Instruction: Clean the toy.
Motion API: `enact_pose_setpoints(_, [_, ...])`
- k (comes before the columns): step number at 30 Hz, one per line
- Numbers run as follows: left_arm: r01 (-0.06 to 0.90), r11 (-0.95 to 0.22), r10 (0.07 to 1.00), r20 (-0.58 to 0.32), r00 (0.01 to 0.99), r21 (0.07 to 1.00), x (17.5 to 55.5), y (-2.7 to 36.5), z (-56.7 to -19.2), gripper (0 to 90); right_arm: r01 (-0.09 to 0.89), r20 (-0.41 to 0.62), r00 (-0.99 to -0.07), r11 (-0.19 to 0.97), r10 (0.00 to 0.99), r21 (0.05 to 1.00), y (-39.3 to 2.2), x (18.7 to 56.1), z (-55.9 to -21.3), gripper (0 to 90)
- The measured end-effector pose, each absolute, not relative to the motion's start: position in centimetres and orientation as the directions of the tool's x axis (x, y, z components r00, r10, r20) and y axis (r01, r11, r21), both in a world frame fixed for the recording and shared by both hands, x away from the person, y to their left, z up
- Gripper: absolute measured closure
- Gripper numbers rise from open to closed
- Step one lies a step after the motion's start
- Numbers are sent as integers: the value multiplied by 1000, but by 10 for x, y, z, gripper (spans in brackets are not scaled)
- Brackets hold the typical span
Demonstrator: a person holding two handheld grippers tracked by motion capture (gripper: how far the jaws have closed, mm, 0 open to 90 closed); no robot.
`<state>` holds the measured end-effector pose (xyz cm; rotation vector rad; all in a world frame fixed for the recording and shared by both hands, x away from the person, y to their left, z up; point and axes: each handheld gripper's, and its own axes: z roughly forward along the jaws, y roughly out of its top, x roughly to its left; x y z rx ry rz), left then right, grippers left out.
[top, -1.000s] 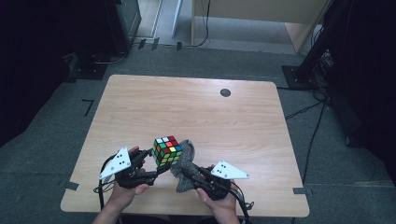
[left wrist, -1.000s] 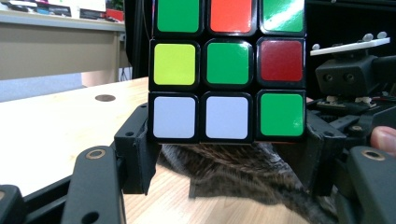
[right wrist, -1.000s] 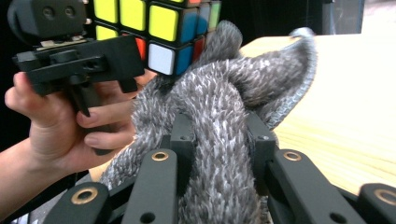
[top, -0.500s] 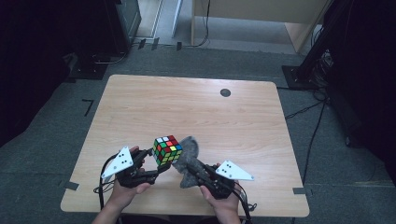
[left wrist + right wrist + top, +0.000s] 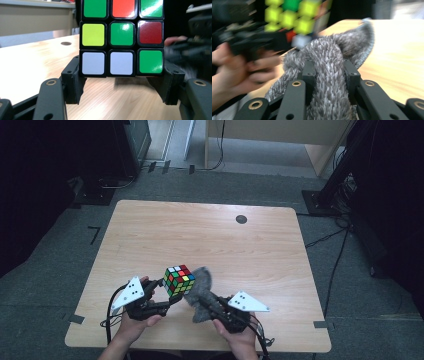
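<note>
Puzzle cube [image 5: 179, 280] held clear above the near edge of the wooden table [image 5: 150, 235], clamped at its lower corners between the two black jaws of the left gripper [image 5: 170, 292]. In the left gripper view, cube [image 5: 121, 37] seen face-on: green, red and green along the top row, yellow, green and dark red in the middle, white, white and green at the bottom, with each jaw pressed against a lower side. Grey fuzzy cloth [image 5: 202, 292] bunched just to the right of the cube, touching it, pinched in the right gripper [image 5: 210, 302]. In the right gripper view, cloth [image 5: 329, 75] squeezed tight between the jaws and bulging out above them, the blurred cube [image 5: 292, 15] just behind its upper fold. Both grippers gripped by hands low at the near side of the table. Small dark round spot [image 5: 241, 219] set in the far part of the tabletop, well apart from everything else.
</note>
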<state>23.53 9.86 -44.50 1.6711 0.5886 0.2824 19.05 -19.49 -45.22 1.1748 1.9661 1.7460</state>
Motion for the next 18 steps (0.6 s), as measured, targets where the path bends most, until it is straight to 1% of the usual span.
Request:
enact_pose_setpoints(2, [255,-105,532,-163,831,961,240,101,-448,342,390,307,-597,-66,741,918,-205,193,-450,701])
enact_pose_setpoints(4, [272,-123,535,-167,828,954,243,100,-450,342,390,318,-586,-85,745,917,-210,194,-450,699])
enact_pose_setpoints(6, [280,-124,509,-181,841,952,243,98,-453,342,387,313,-585,-81,748,918,-209,194,-450,699])
enact_pose_setpoints(9, [276,-119,474,-190,860,954,240,91,-453,342,378,312,-629,-71,712,923,-199,192,-452,700])
enact_pose_setpoints(12, [282,-110,472,-199,859,953,240,91,-453,342,370,283,-696,-9,660,929,-181,187,-459,701])
enact_pose_setpoints(15, [291,-83,465,-221,858,953,242,98,-451,342,378,269,-709,30,652,925,-177,188,-462,702])
enact_pose_setpoints(18, [282,-85,449,-216,867,956,241,99,-449,342,377,302,-678,-35,671,925,-188,190,-456,702])
